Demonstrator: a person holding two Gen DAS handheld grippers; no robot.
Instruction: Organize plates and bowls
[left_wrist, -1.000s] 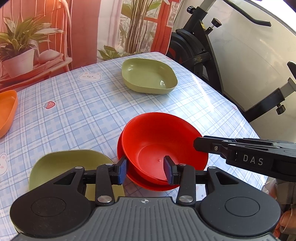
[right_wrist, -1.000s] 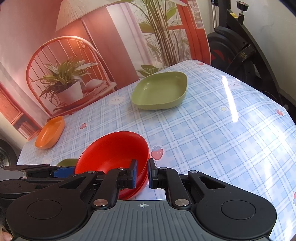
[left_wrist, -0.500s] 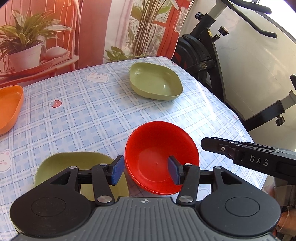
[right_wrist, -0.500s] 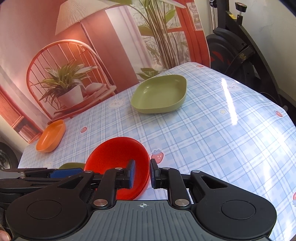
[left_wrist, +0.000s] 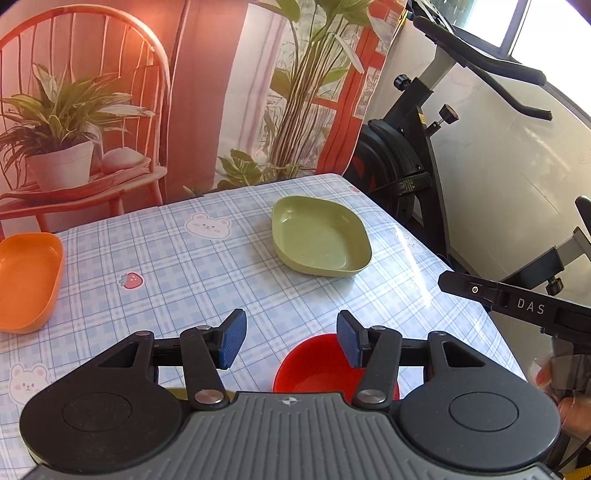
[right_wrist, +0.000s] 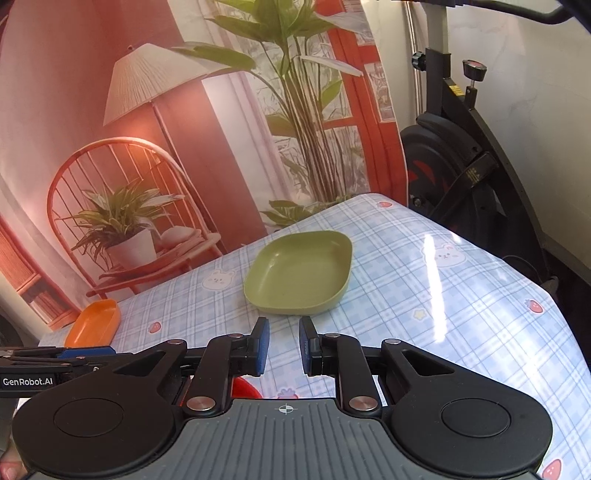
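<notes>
A red bowl (left_wrist: 317, 369) sits on the table close under my left gripper (left_wrist: 291, 339), which is open and empty above it. A sliver of the red bowl (right_wrist: 243, 387) shows under my right gripper (right_wrist: 282, 345), which is open with a narrow gap and holds nothing. A green squarish bowl (left_wrist: 319, 236) lies at the far right of the table; it also shows in the right wrist view (right_wrist: 299, 273). An orange dish (left_wrist: 26, 280) lies at the left edge, seen too in the right wrist view (right_wrist: 94, 323).
The table (left_wrist: 184, 273) has a blue checked cloth. An exercise bike (left_wrist: 424, 147) stands past its right edge. A printed backdrop hangs behind the far edge. The right gripper's body (left_wrist: 517, 302) reaches in from the right in the left wrist view.
Both grippers have risen and pulled back from the red bowl. The left jaws let go of its rim and opened wider. The right jaws opened slightly. The green plate at near left dropped out of view.
</notes>
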